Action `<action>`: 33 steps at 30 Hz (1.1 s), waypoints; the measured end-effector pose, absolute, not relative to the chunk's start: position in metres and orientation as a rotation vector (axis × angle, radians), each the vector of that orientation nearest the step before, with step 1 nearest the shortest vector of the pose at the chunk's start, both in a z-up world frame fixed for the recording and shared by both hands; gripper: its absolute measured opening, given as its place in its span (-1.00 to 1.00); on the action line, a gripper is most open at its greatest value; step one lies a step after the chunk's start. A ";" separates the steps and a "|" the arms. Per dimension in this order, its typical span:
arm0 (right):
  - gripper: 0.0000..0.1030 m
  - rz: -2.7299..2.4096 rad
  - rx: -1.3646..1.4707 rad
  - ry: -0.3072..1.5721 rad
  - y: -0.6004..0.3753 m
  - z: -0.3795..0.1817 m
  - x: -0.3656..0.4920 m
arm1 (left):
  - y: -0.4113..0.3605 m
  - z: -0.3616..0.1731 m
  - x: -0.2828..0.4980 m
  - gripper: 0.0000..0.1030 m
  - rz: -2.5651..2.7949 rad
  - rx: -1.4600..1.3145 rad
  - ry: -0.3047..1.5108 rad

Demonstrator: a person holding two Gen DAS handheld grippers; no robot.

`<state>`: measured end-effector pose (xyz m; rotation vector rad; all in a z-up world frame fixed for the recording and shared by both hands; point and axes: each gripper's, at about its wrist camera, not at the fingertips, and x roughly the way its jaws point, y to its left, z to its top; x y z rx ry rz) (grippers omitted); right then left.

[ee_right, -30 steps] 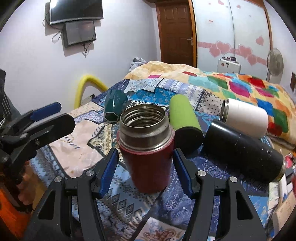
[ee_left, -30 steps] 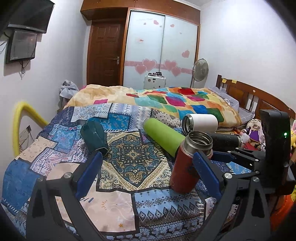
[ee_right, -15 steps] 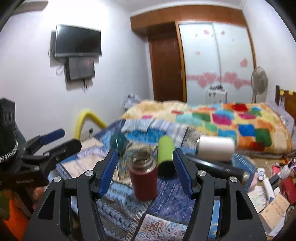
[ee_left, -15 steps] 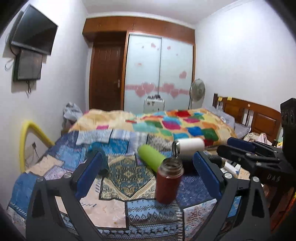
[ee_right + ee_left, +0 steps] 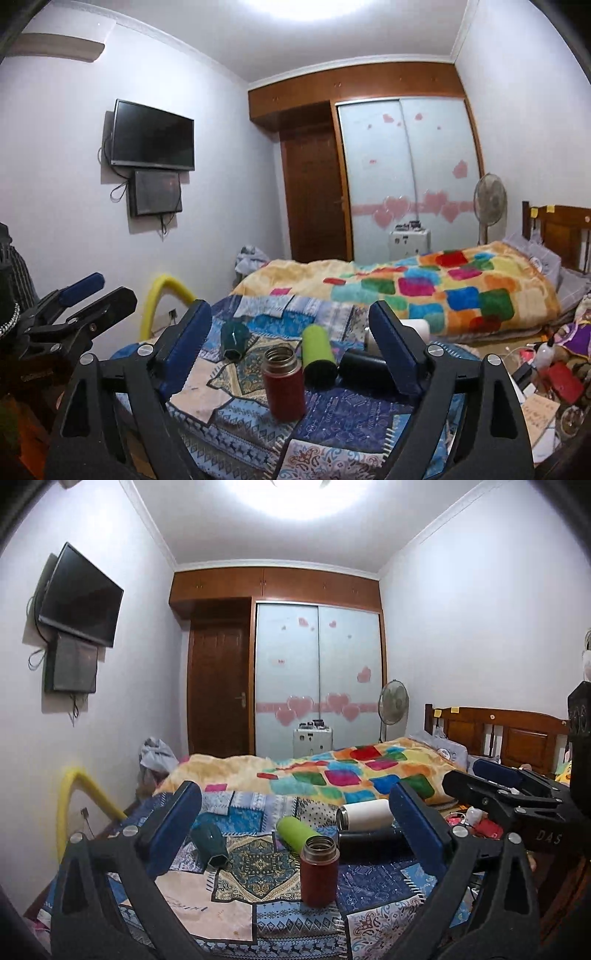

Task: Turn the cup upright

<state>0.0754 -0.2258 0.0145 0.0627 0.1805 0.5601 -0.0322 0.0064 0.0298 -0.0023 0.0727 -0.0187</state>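
Note:
A dark red steel-rimmed cup [image 5: 319,871] stands upright, mouth up, on the patterned bedspread [image 5: 258,867]; it also shows in the right wrist view [image 5: 283,384]. My left gripper [image 5: 295,830] is open and empty, held well back from the cup. My right gripper [image 5: 290,347] is open and empty, also well back. Each gripper shows at the edge of the other's view: the right gripper [image 5: 491,786], the left gripper [image 5: 88,295].
Lying on their sides behind the red cup are a green cup [image 5: 295,832], a white cup [image 5: 364,814], a black cup [image 5: 373,840] and a dark teal cup [image 5: 210,843]. A colourful duvet [image 5: 351,771] lies beyond. Clutter [image 5: 546,365] sits at the right.
Both grippers have pulled back and up from the bed. The right gripper's fingers, close on either side of the red cup a second ago, are now far from it. The cup stays upright.

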 end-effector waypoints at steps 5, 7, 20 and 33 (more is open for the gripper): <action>1.00 0.519 0.076 0.147 -0.232 0.014 0.065 | 0.003 0.028 -0.037 1.00 -0.007 0.001 0.064; 1.00 0.512 0.072 0.144 -0.233 0.013 0.064 | 0.003 0.028 -0.039 1.00 -0.003 -0.001 0.065; 1.00 0.498 0.066 0.141 -0.238 0.009 0.056 | 0.003 0.026 -0.039 1.00 0.015 -0.006 0.060; 1.00 0.493 0.065 0.143 -0.240 0.006 0.056 | 0.002 0.024 -0.039 1.00 0.014 -0.013 0.063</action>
